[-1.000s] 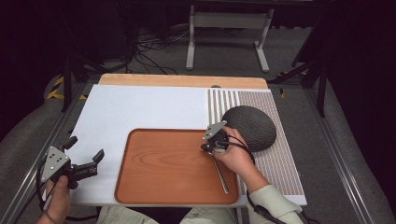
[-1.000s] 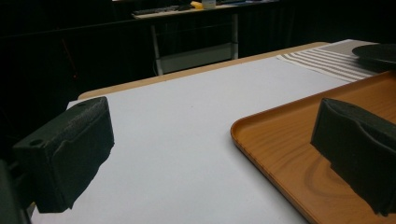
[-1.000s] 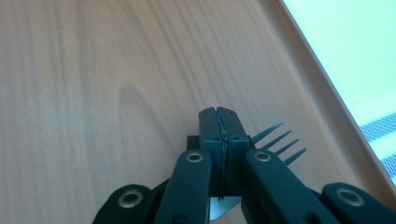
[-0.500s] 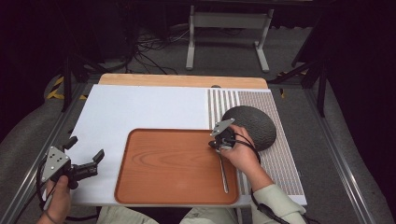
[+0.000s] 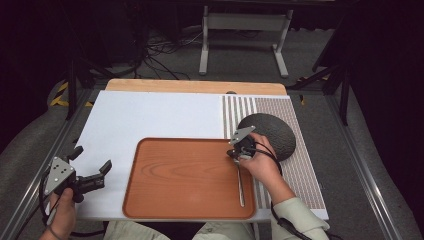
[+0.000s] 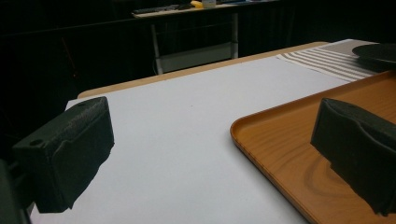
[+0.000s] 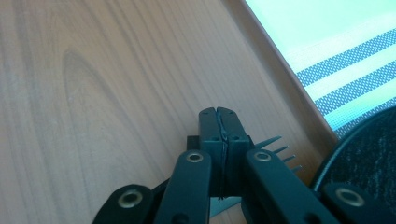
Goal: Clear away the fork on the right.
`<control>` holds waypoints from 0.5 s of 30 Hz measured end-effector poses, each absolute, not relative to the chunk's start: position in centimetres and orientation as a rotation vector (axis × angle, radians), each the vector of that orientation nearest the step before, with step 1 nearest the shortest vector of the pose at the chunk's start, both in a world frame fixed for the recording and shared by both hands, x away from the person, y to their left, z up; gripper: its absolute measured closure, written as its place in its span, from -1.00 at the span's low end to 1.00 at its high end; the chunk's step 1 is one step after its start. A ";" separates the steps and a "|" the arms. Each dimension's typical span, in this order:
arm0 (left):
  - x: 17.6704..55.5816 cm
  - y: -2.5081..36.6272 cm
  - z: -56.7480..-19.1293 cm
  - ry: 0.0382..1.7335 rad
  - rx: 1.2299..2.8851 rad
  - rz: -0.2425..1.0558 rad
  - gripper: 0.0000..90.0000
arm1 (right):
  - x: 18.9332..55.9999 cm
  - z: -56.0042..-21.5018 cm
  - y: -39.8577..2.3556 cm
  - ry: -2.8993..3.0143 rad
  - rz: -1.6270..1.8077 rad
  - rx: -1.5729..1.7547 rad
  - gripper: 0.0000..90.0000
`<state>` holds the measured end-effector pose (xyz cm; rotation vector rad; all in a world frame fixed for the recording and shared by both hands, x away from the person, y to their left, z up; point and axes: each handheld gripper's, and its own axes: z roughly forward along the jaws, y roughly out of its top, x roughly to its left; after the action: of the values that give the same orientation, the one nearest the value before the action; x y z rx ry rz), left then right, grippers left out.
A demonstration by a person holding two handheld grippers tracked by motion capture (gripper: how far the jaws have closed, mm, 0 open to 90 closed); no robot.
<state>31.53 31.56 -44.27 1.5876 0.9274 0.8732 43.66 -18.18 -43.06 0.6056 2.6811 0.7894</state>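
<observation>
High view first: the person's right forearm comes in from about 5 o'clock, sleeve at the bottom edge, hand angled up toward 11 o'clock over the right side of the wooden tray (image 5: 185, 180). The right gripper (image 5: 240, 152) sits at the tray's 3 o'clock edge, pointing down at the wood, grey plate on top and its cable looping back over the wrist. A fork (image 5: 240, 182) lies along that same edge, handle running toward 6 o'clock, tines end up under the gripper.

Right gripper view shows the claw clenched tight, pads pressed flat together with only a thin seam between them. The fork (image 7: 275, 151) tines poke out just behind the pads at about 3 o'clock, lying on the tray (image 7: 93, 84). Can't really tell whether the pads pinch any part of the fork or just sit on top of it. The dark round plate (image 7: 364, 154) is just beside, at the lower right corner, past the tray rim on the striped mat (image 7: 345, 79).

Left hand (image 5: 62, 212) sits low at 7 o'clock of the table, well apart from the tray's action, holding the left gripper (image 5: 90, 165) roughly level and aimed toward 2 o'clock. Its claw is released, wide apart, nothing between the pads; in the left gripper view they hang over the white sheet (image 6: 187, 116) and the tray's near corner.
</observation>
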 end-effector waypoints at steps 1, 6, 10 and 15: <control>31.6 31.5 -44.3 0.928 1.582 0.873 -1.00 | 43.7 -43.0 -18.2 2.685 0.798 0.602 1.00; 31.5 31.5 -44.3 0.931 1.583 0.870 -1.00 | 43.4 -42.2 -18.1 2.668 0.839 0.590 0.93; 31.5 31.6 -44.3 0.930 1.583 0.870 -1.00 | 43.0 -41.2 -18.0 2.650 0.913 0.594 0.57; 31.5 31.5 -44.3 0.932 1.576 0.870 -1.00 | 42.6 -40.4 -17.8 2.622 1.045 0.604 -0.14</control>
<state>31.53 31.48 -44.28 1.5760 0.9322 0.8701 42.60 -17.78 -40.39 0.6041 2.6219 1.0450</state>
